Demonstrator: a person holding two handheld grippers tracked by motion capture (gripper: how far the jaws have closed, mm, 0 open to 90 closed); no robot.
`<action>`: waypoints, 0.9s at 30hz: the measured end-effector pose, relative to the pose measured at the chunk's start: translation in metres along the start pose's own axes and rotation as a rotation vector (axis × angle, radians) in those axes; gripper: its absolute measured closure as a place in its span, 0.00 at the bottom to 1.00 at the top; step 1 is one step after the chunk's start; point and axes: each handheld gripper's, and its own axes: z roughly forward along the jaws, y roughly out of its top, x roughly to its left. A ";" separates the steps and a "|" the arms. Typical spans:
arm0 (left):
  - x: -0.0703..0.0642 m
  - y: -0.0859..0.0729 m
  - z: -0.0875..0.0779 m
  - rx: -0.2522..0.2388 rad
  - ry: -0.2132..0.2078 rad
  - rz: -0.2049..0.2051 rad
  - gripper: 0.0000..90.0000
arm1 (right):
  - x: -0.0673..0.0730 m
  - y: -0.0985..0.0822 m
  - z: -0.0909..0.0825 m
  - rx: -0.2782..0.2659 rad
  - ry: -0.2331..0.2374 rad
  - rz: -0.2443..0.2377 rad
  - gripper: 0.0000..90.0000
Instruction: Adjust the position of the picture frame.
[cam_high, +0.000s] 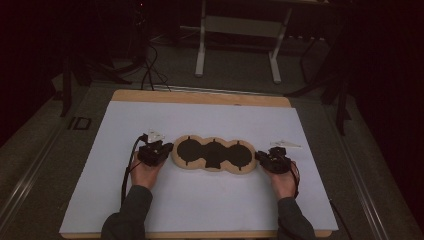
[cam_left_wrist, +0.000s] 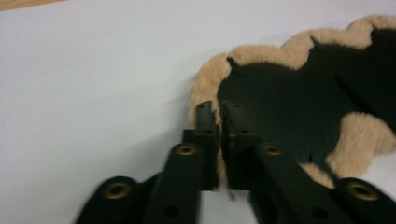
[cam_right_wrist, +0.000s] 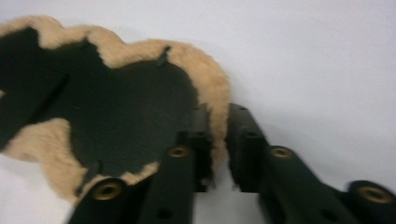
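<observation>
Item: fleece-edged pad, flat, three joined round lobes in a row, black face up with a tan fleece border; short slits cut into the black face near the rim. It lies on a white sheet that covers the wooden table, about midway across the sheet.

Left tool: at the pad's left end, held in the person's left hand. In the left gripper view its two black jaws are pressed nearly together with the tan fleece rim of the end lobe pinched between them; one jaw lies over the black face, the other outside the rim on the sheet.

Right tool: at the pad's right end, held in the right hand. In the right gripper view the jaws stand close with the fleece rim of that end lobe between them, one jaw over the black face, the other outside it.

Both tools face inward toward the pad, one at each end, cables trailing back from them.

Containers: none seen on the table.

Beyond the pad, past the table's far edge: a floor with cables and the white legs of a frame.
</observation>
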 end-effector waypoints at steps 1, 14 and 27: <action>-0.001 0.003 0.005 0.003 -0.007 -0.009 0.89 | 0.000 0.000 0.000 -0.006 0.019 0.010 0.83; 0.006 0.006 0.026 0.058 0.003 -0.123 0.76 | -0.003 -0.004 0.007 0.005 0.049 0.106 0.73; 0.013 0.001 0.027 0.064 -0.027 -0.201 0.80 | -0.006 -0.006 0.007 0.030 0.061 0.156 0.80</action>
